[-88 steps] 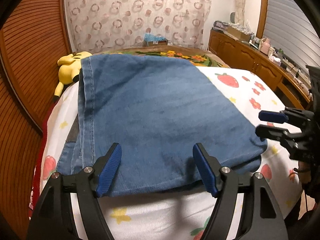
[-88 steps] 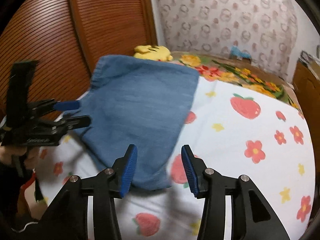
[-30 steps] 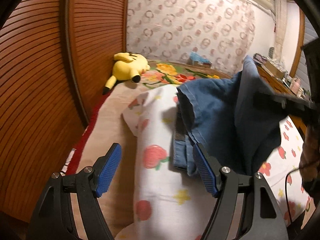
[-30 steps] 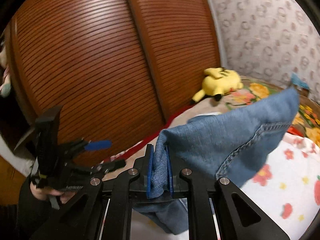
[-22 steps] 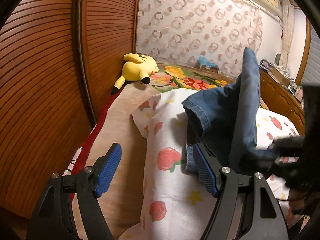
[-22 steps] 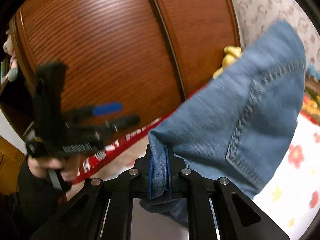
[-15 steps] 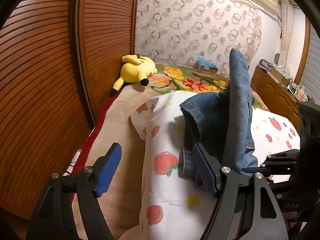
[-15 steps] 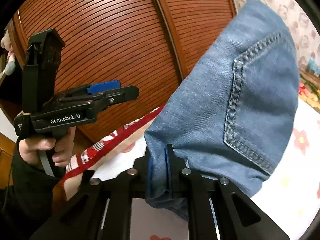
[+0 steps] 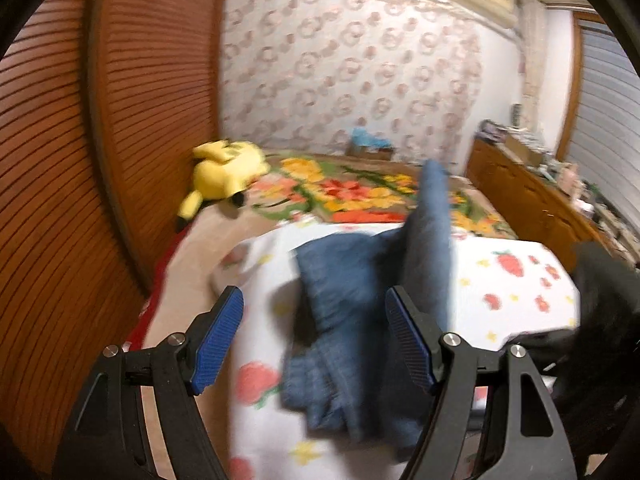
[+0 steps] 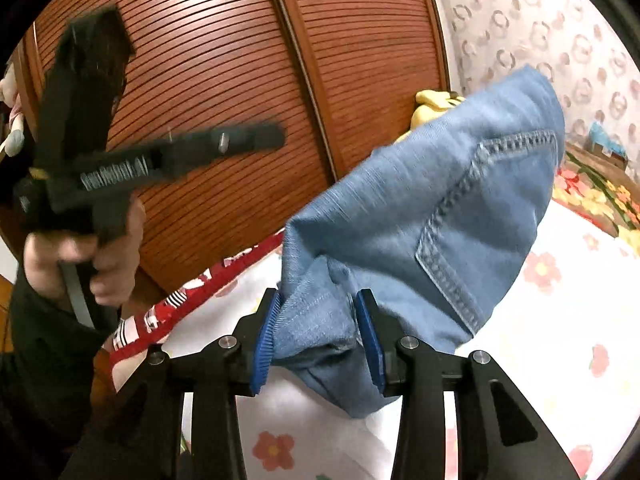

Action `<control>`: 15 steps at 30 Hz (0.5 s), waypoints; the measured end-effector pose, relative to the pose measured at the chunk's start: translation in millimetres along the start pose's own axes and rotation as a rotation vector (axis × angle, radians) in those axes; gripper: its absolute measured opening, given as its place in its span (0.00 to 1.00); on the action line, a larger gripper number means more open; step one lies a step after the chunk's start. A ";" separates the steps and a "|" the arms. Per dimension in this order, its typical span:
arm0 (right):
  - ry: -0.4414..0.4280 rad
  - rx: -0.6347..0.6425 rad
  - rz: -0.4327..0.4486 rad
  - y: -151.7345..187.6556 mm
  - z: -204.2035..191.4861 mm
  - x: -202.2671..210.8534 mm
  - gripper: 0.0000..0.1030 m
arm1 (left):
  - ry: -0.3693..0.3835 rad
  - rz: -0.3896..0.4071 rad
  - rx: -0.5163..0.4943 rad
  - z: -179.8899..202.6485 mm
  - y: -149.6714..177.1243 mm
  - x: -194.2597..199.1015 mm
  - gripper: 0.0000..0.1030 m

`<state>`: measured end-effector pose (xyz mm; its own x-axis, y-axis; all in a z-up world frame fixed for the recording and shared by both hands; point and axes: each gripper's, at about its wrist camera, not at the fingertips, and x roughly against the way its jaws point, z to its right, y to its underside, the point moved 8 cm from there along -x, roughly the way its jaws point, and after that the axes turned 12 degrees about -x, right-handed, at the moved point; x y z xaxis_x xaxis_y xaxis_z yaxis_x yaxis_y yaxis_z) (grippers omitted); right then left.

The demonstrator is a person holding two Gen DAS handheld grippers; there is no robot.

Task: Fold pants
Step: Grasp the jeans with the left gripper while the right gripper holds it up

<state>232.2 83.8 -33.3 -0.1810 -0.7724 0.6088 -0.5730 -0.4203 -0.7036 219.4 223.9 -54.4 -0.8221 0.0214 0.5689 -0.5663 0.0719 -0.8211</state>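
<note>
The blue jeans stand bunched up on the strawberry-print sheet, back pocket showing. A fold of them lies between the blue pads of my right gripper, whose jaws are opening and no longer pinch the denim flat. My left gripper is open and holds nothing. The jeans lie beyond its fingers, one part sticking up. In the right wrist view the left gripper is a blurred shape at the left, held by a hand.
Slatted wooden doors run along the bed's left side. A yellow plush toy lies at the far left on a floral blanket. A wooden dresser with clutter lines the right. A red striped edge borders the bed.
The right gripper's pads, clamped tight on a denim fold, have spread apart as it lowered the jeans toward the sheet. The left gripper has lifted and drawn back, still open.
</note>
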 end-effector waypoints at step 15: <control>0.007 -0.014 0.004 4.0 14.2 6.8 0.41 | 0.204 -0.155 -0.116 54.4 -4.2 -68.1 0.07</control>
<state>240.0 70.1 -37.1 -0.1884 -0.7706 0.6089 -0.5837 -0.4108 -0.7004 274.6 167.9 -92.2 -0.6910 0.2005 0.6944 -0.6639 0.2038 -0.7195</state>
